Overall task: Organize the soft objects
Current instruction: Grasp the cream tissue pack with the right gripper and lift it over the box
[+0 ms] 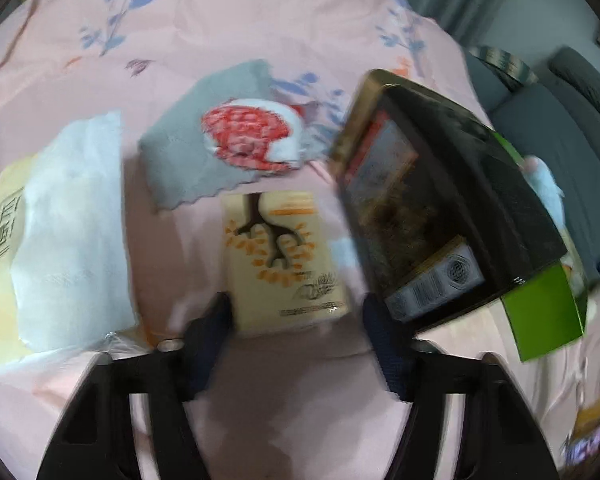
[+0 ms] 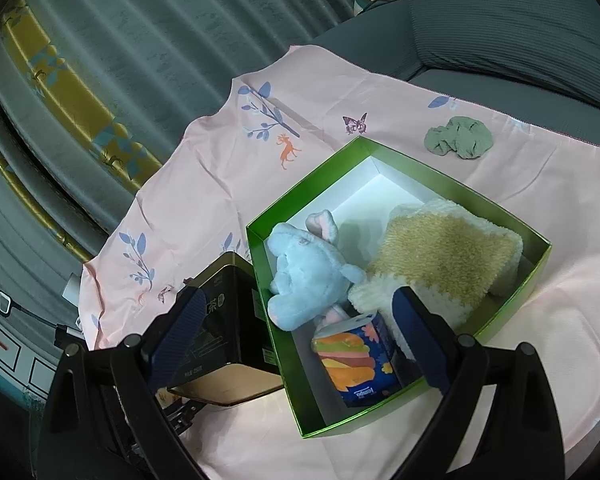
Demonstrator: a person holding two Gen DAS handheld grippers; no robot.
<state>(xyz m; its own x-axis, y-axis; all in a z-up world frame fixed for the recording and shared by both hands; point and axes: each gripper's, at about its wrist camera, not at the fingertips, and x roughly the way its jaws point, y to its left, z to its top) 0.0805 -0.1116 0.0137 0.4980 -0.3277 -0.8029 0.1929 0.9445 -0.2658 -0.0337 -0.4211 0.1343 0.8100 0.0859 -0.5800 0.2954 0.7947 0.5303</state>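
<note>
A pink sheet (image 2: 380,92) printed with blue sprigs carries everything. On it sit a green box (image 2: 512,300) and a black tin (image 2: 220,320) touching its side, with a green scrunchie (image 2: 458,136) near the far edge. Elsewhere lie a grey cloth (image 1: 180,148), a cream tissue pack (image 1: 284,256) and white tissues (image 1: 72,224).

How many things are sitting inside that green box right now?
3 in the green box: blue plush elephant at left, tan fluffy cloth at right, tissue pack at the near end. Something smaller could hide underneath.
</note>
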